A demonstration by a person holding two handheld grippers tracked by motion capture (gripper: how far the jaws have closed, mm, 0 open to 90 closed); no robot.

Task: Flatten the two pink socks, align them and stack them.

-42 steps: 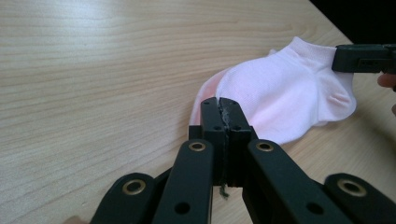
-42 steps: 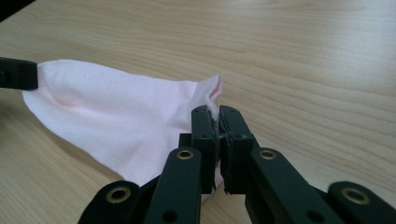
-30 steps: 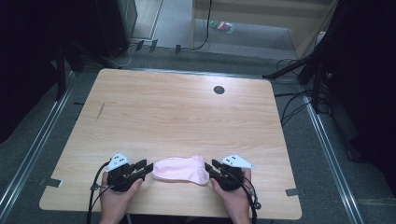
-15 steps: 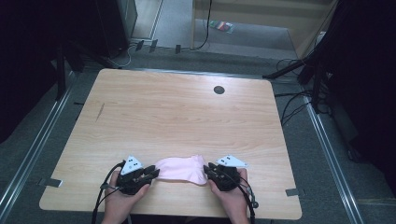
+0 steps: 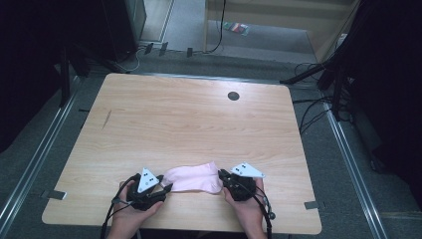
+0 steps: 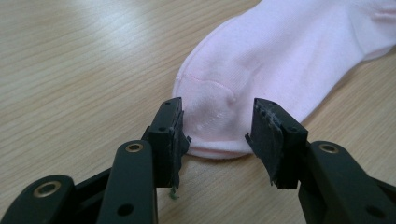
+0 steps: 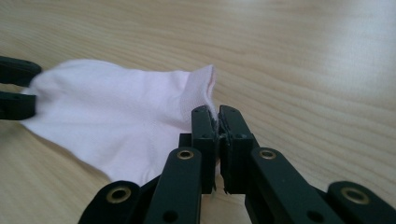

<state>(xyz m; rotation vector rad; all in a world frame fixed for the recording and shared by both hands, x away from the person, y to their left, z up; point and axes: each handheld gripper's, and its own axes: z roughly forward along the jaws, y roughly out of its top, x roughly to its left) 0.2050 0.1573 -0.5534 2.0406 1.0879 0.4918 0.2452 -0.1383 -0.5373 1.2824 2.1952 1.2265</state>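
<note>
A pale pink sock (image 5: 193,178) lies flat near the front edge of the wooden table (image 5: 199,124), between my two grippers. My left gripper (image 5: 166,188) is at the sock's rounded toe end. In the left gripper view the sock (image 6: 261,60) has its toe tip resting on the table between the jaws, and the left gripper (image 6: 217,135) stands open around it. My right gripper (image 5: 222,179) is at the other end. In the right gripper view the right gripper (image 7: 217,126) is shut on the cuff edge of the sock (image 7: 116,116).
A round black grommet (image 5: 233,95) sits at the table's far middle and a dark streak (image 5: 107,118) marks the left side. Cables (image 5: 318,117) trail on the floor at the right. The table's front edge runs just under both hands.
My left gripper has slid right and a little nearer, bringing its open jaws around the sock's toe. The right gripper has stayed shut on the cuff.
</note>
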